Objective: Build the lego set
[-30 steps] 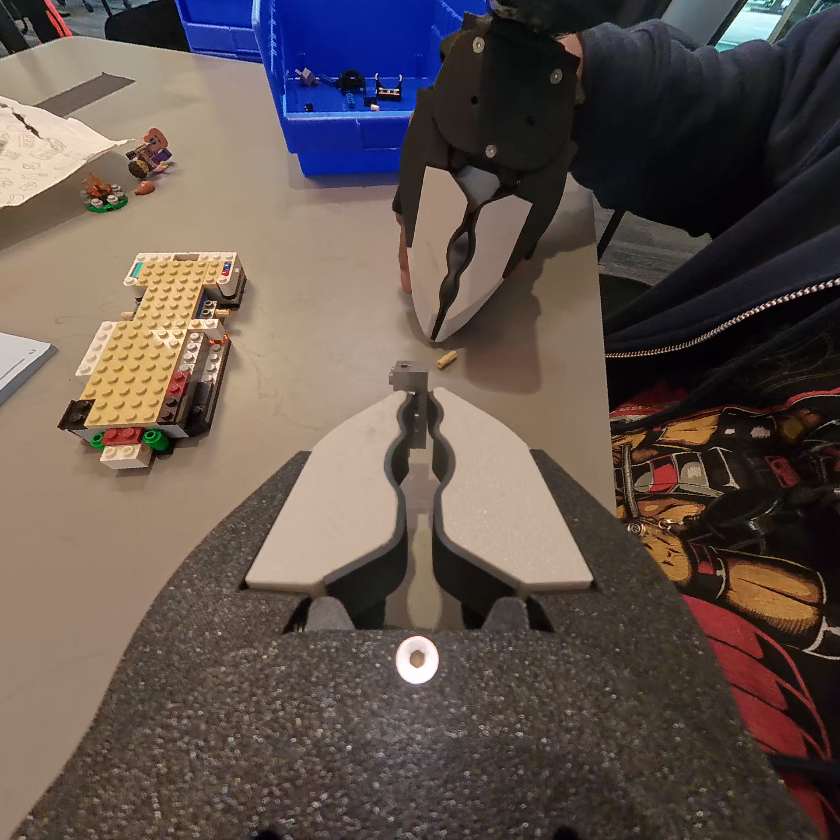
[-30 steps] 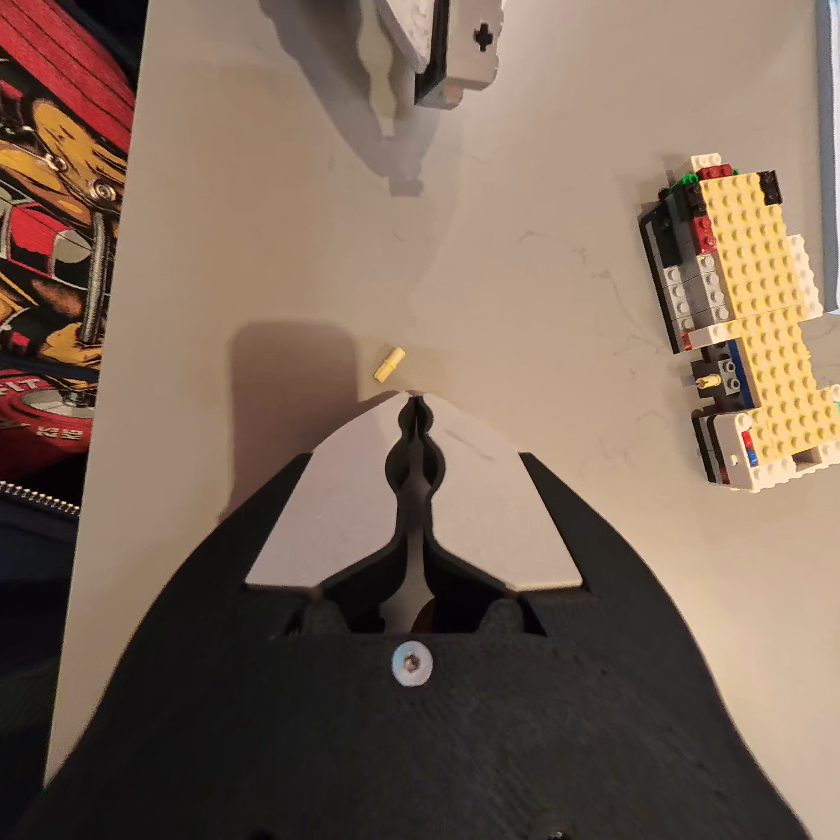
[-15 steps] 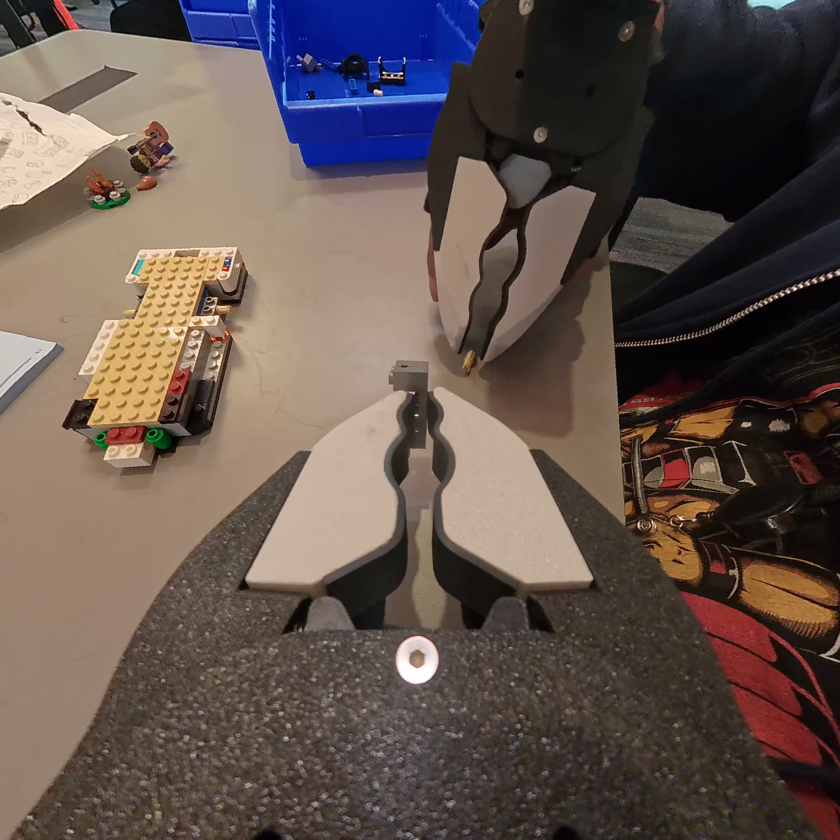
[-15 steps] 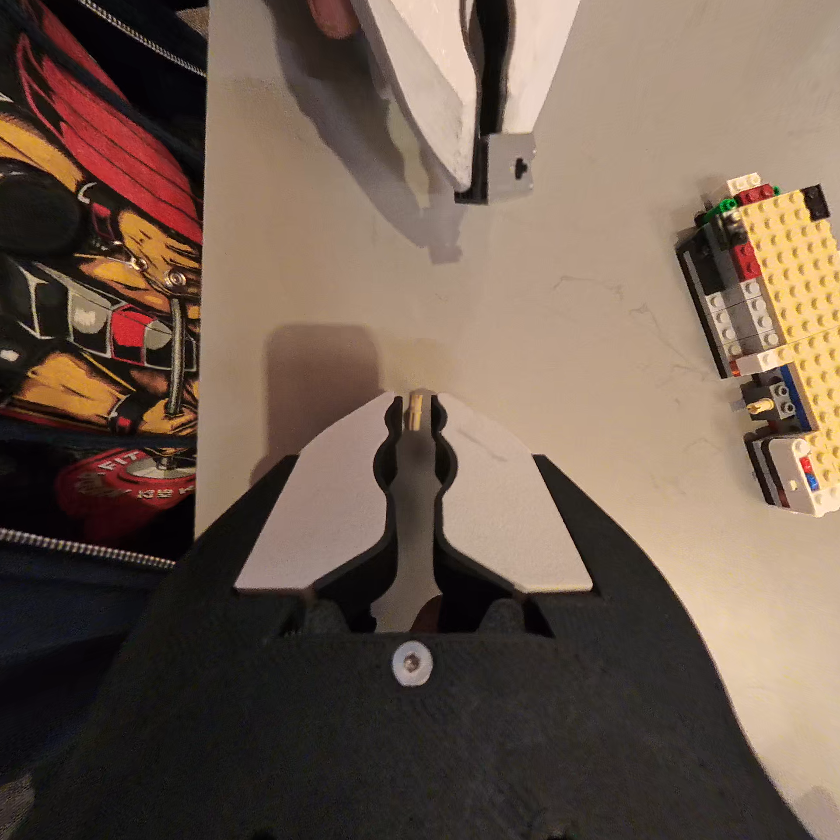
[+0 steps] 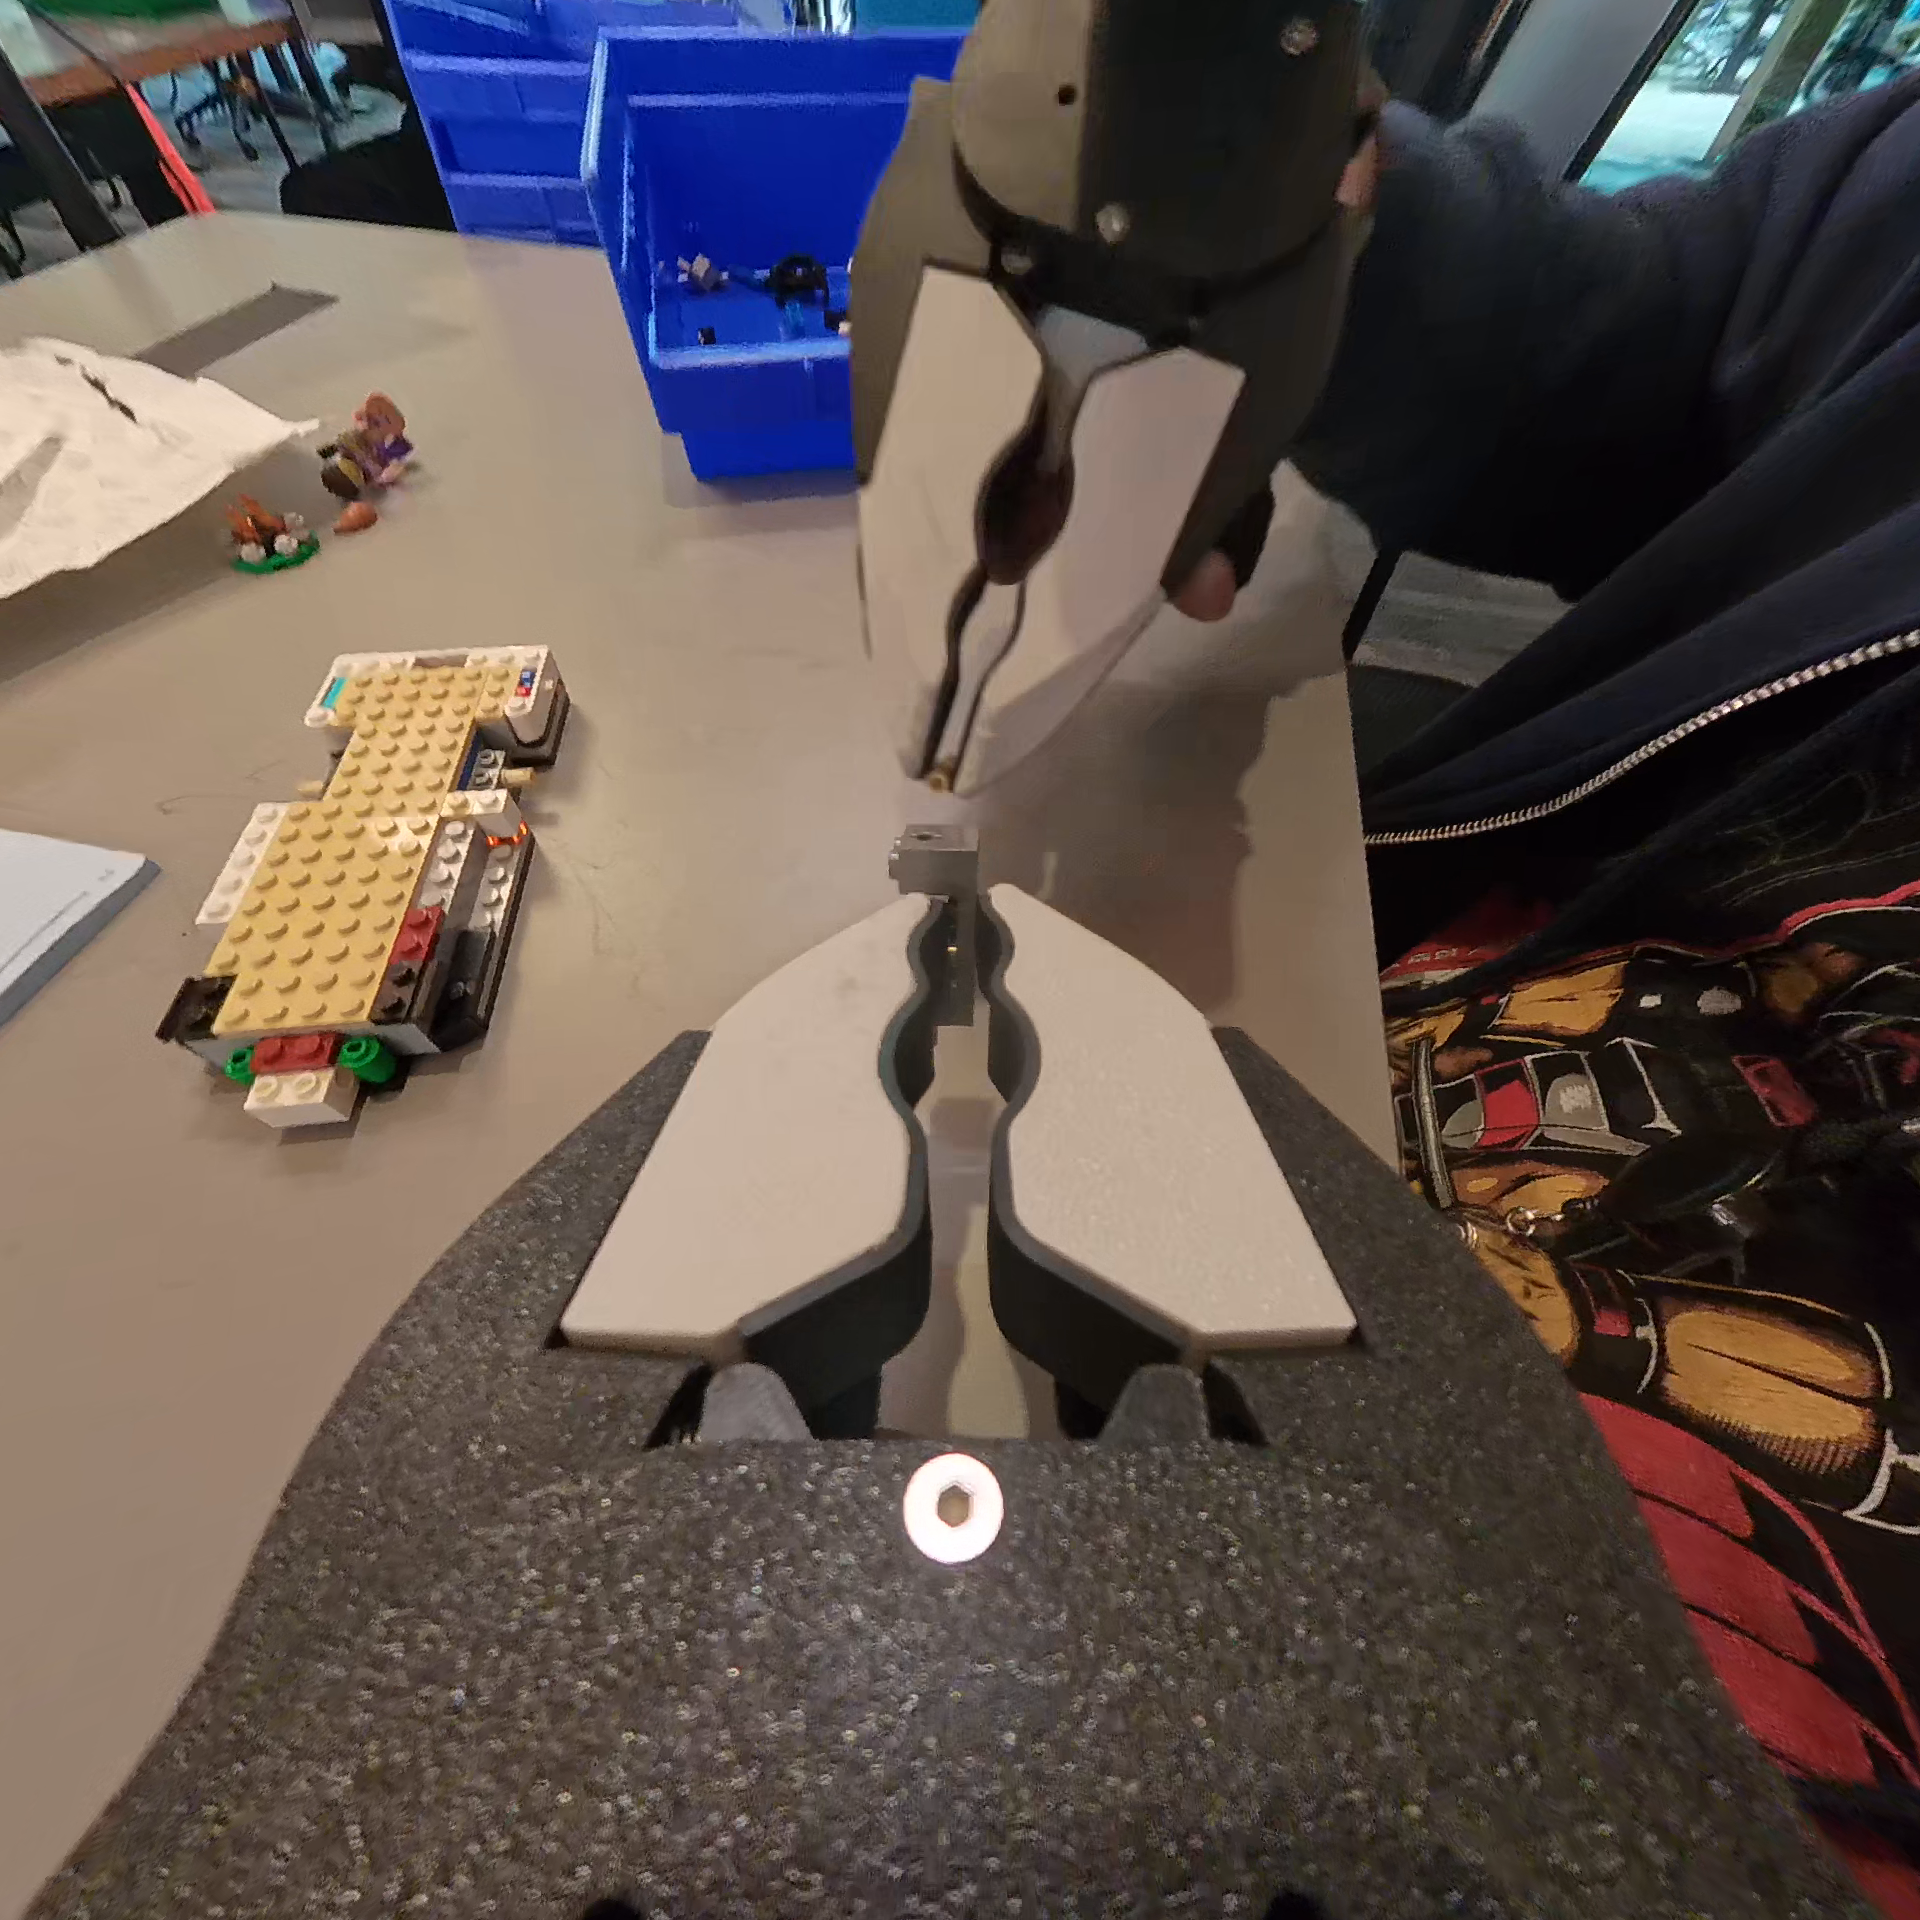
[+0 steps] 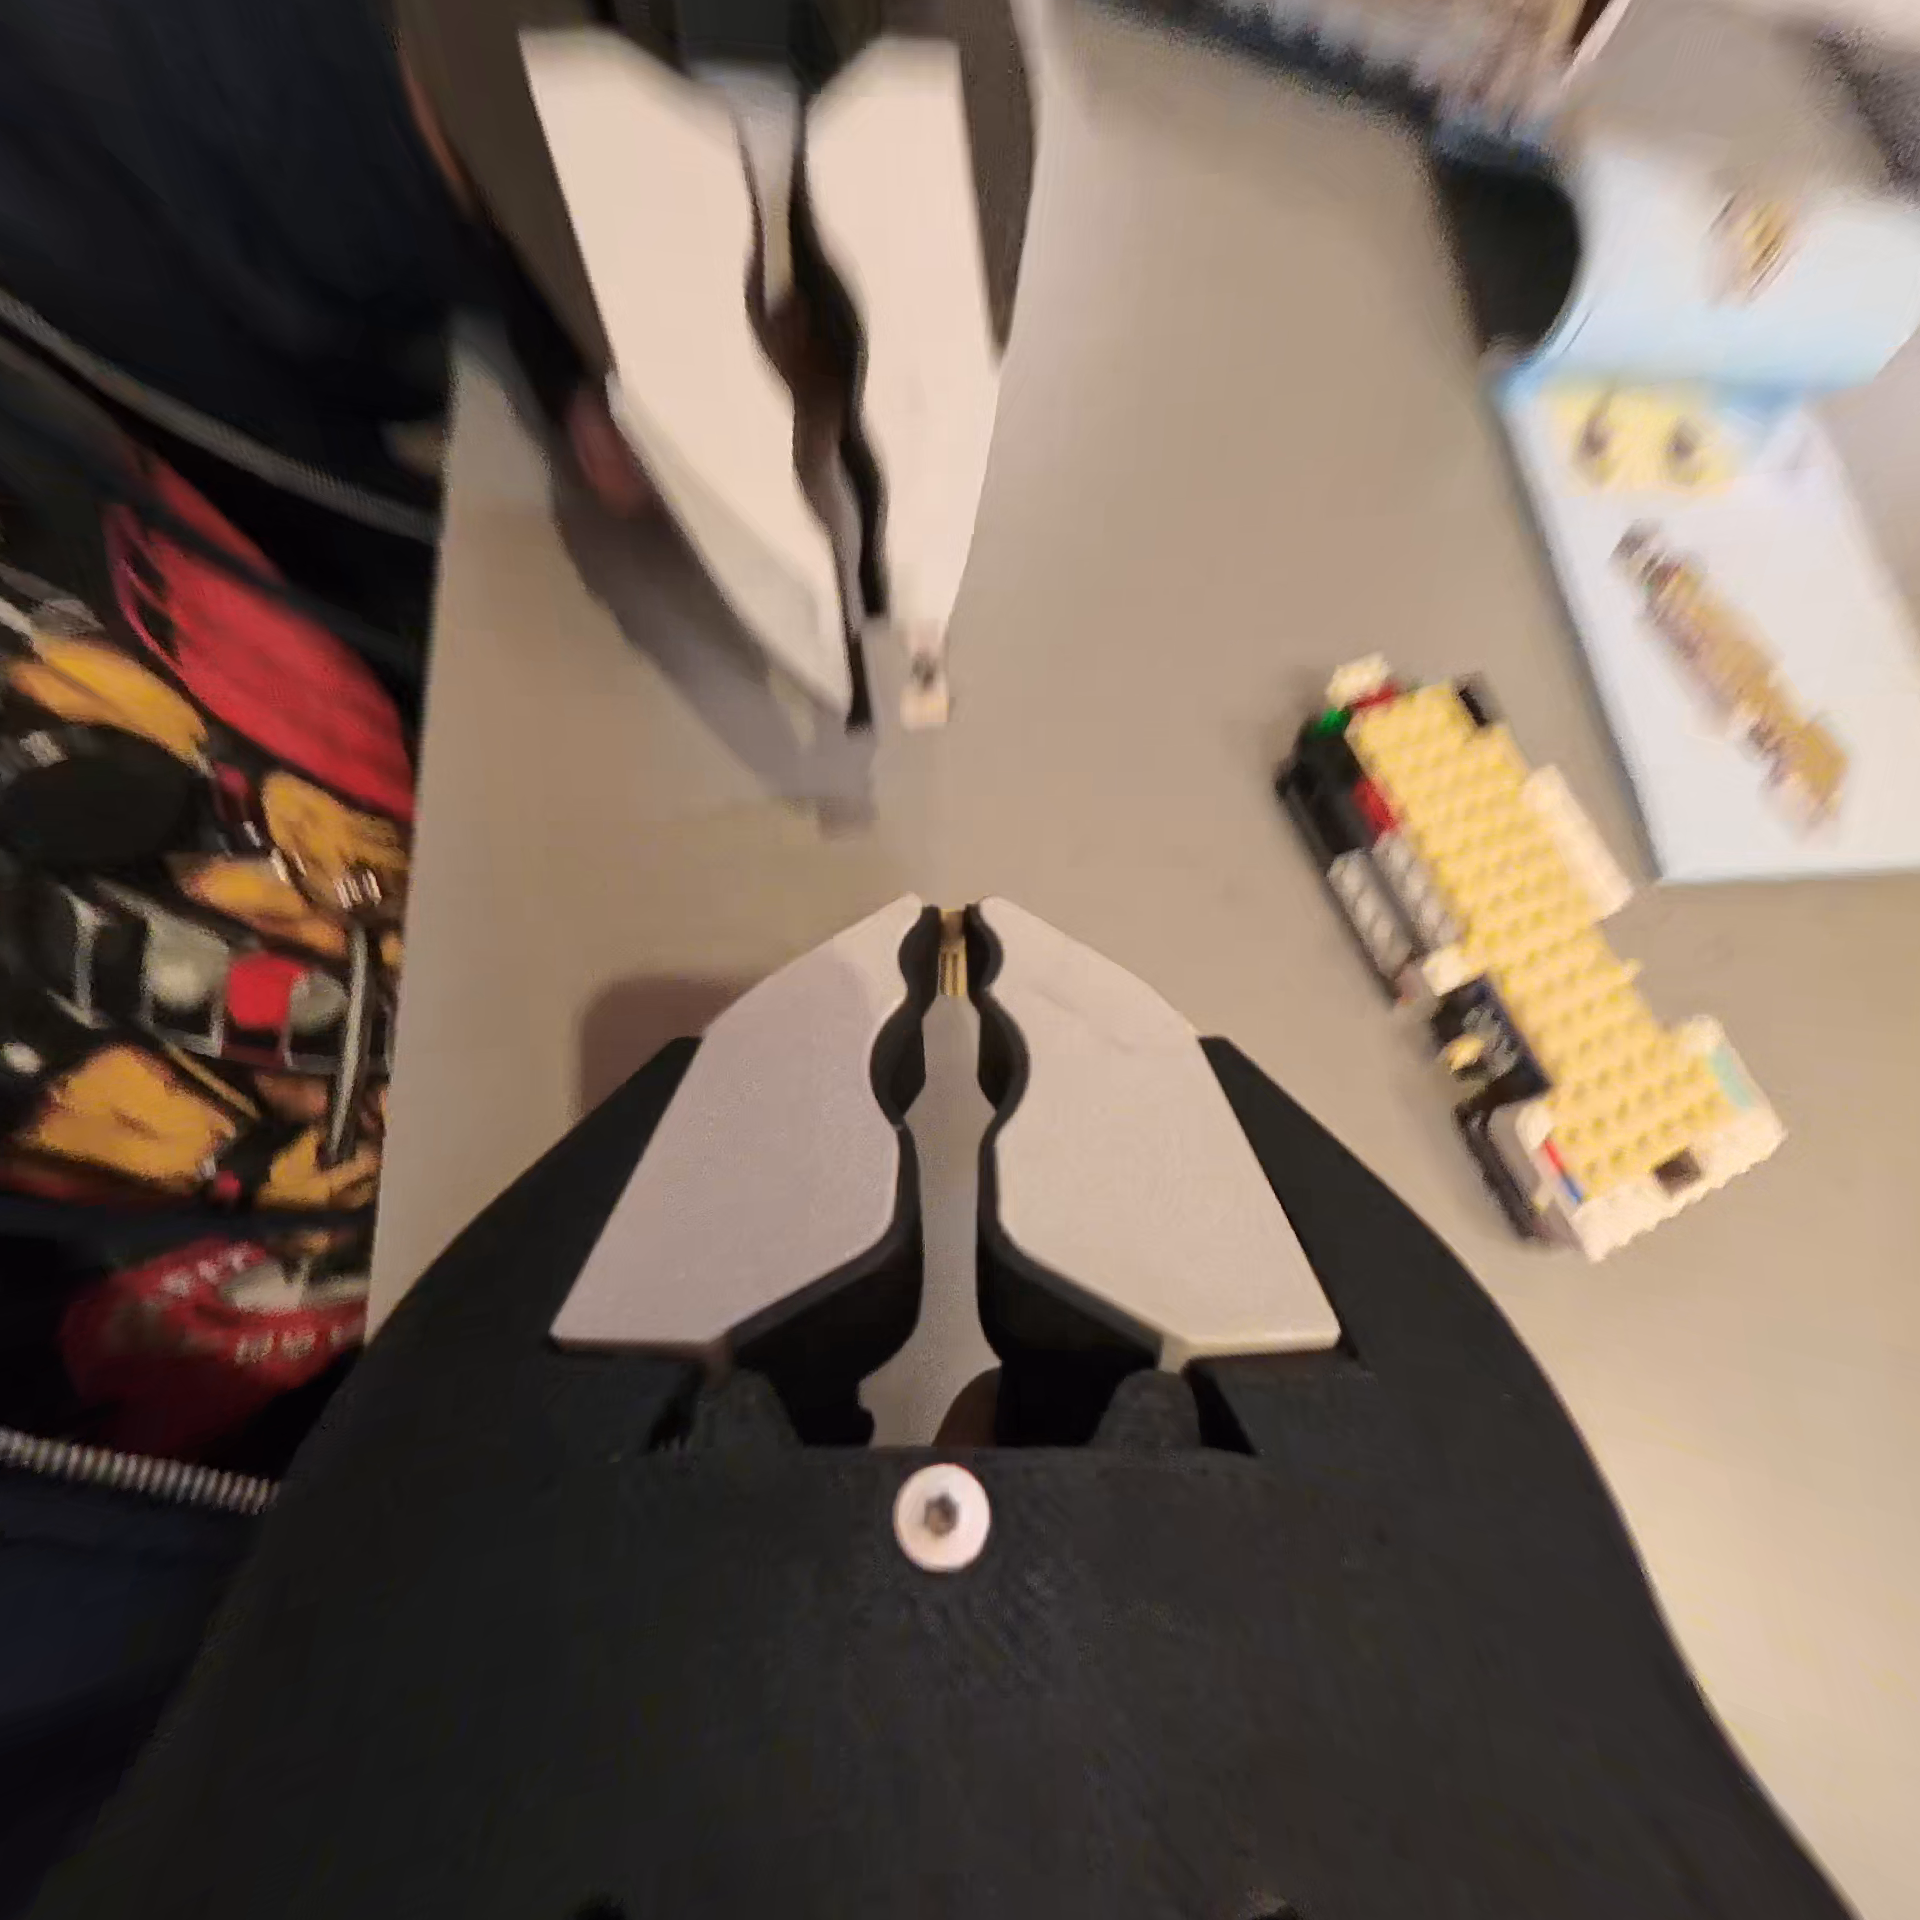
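Okay, change on my side: the small tan plastic peg [image 6: 951,951] lay loose on the grey table [image 5: 675,675] a second ago, just off the tips of the right gripper [image 6: 945,914]. Now the right fingers are nearly closed and pinching it, both pads on the peg, which pokes out at the tips.

From the left wrist view, the right gripper has swung in at 12 o'clock. Its tips and the peg sit just beyond the small grey block-shaped brick piece [image 5: 938,862], close but not touching.

Left gripper [image 5: 956,914] is unchanged: narrow gap, pads clamped on that grey piece's stem, holed face up.

The tan-topped brick build [image 5: 353,862] sits at 9 o'clock, well apart. The blue plastic bin [image 5: 748,343] is at 11 o'clock. The right view is motion-blurred.
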A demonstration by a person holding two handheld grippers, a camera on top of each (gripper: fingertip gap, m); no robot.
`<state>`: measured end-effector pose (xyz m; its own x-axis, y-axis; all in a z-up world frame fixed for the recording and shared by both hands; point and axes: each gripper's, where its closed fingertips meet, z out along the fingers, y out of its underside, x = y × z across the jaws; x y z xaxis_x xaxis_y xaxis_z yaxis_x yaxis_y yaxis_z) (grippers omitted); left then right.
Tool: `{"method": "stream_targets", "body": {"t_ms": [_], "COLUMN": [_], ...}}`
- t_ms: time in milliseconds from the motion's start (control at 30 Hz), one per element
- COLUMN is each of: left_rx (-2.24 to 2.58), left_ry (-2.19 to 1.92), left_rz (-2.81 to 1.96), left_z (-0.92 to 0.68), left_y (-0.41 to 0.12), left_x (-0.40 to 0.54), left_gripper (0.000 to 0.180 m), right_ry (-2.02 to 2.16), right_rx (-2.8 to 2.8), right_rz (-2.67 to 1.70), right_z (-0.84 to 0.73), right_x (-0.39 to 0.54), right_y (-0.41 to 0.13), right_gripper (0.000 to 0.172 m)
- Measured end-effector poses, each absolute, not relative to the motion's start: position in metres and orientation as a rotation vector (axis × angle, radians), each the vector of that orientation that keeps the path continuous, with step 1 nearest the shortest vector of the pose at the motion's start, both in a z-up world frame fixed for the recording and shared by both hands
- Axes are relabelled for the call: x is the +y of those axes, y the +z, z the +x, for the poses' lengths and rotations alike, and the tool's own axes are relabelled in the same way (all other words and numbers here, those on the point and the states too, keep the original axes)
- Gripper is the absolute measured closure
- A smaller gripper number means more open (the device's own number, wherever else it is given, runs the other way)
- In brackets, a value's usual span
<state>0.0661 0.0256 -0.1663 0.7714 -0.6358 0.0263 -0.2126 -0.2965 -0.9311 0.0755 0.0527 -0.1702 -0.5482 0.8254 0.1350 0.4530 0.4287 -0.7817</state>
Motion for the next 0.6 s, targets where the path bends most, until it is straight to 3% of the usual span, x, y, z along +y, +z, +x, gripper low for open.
{"method": "stream_targets", "body": {"t_ms": [33,267,600], "left_rx": [0.653,0.581,0.444], "left_ry": [-0.485,-0.575,-0.687], "left_rz": [-1.838,-1.655,-1.559], "left_z": [0.068,0.075,0.066], "left_y": [-0.163,-0.135,-0.118], "left_x": [0.026,0.026,0.028], "left_gripper": [0.176,0.175,0.175], "right_ry": [1.073,1.708,1.878], "right_rx": [-2.100,-1.711,-1.587], "right_rz": [-1.042,-1.025,-1.067], "right_z": [0.069,0.050,0.045], "right_x": [0.049,0.033,0.029], "right_y": [-0.155,-0.094,-0.091], "right_gripper": [0.167,0.167,0.168]}}
